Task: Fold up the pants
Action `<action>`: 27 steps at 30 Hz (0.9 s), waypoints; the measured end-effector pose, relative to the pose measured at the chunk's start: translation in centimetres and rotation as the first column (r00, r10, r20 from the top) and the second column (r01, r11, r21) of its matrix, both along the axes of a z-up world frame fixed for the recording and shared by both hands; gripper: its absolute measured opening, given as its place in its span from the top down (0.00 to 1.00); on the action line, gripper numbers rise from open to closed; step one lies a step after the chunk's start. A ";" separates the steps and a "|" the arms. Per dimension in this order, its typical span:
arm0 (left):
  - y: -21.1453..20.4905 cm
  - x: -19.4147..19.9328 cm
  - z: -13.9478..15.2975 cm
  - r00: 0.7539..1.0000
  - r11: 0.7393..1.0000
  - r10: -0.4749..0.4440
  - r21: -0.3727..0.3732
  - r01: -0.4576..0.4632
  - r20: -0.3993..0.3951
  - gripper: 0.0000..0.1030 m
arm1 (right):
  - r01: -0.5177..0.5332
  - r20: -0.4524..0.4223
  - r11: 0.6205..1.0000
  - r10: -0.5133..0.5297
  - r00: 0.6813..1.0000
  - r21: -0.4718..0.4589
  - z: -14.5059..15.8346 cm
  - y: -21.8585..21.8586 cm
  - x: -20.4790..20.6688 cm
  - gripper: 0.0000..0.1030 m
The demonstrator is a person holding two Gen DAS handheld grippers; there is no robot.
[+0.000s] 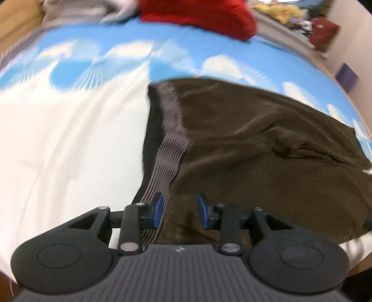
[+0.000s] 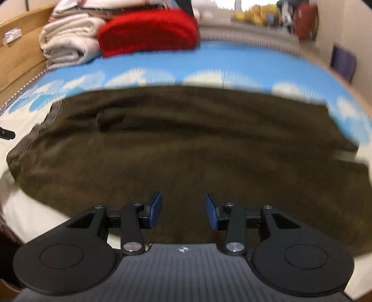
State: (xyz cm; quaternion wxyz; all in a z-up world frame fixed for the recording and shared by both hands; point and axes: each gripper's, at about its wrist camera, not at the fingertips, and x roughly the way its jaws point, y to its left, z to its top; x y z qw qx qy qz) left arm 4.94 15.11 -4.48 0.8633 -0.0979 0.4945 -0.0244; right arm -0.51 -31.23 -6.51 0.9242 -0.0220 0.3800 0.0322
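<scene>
Dark brown pants (image 1: 255, 144) lie spread on the bed, with a grey ribbed waistband (image 1: 171, 148) at their left end. My left gripper (image 1: 180, 210) is open and empty, just above the near end of the waistband. In the right wrist view the pants (image 2: 186, 144) stretch across the bed, waistband at far left (image 2: 50, 116), leg ends at right. My right gripper (image 2: 183, 210) is open and empty above the near edge of the pants. Both views are motion-blurred.
The bed has a blue sheet with white clouds (image 2: 232, 67). A red folded item (image 2: 148, 30) and a stack of white folded blankets (image 2: 67, 44) sit at the head. A wooden bed frame (image 2: 18, 53) runs at left. Clutter (image 2: 279, 14) lies beyond the bed.
</scene>
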 end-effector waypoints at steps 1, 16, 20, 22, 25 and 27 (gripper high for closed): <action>0.3 0.1 -0.1 1.000 1.000 0.003 -0.007 -0.003 -0.007 0.63 | -0.015 -0.034 1.000 0.015 0.999 -0.008 -0.9 0.4 -0.2 0.56; -0.1 1.8 -3.1 0.995 0.997 0.030 0.076 -0.023 -0.092 0.35 | -0.244 -0.159 0.907 0.200 0.967 -0.343 -5.9 5.3 -0.9 0.36; -0.7 2.4 -3.9 0.995 0.993 0.020 0.121 -0.008 -0.094 0.35 | -0.247 -0.154 0.907 0.206 0.966 -0.341 -5.9 4.9 -0.2 0.39; -0.8 2.5 -4.2 0.994 0.991 0.021 0.132 -0.007 -0.103 0.35 | -0.272 -0.158 0.903 0.231 0.960 -0.332 -6.0 5.2 0.1 0.54; -1.4 2.4 -4.5 0.993 0.982 -0.003 0.186 0.025 -0.119 0.41 | -0.326 -0.167 0.885 0.286 0.944 -0.331 -6.0 5.5 -0.1 0.74; -1.8 2.3 -4.7 0.992 0.970 -0.017 0.241 0.047 -0.122 0.61 | -0.350 -0.168 0.870 0.310 0.936 -0.348 -6.1 5.6 -0.5 0.82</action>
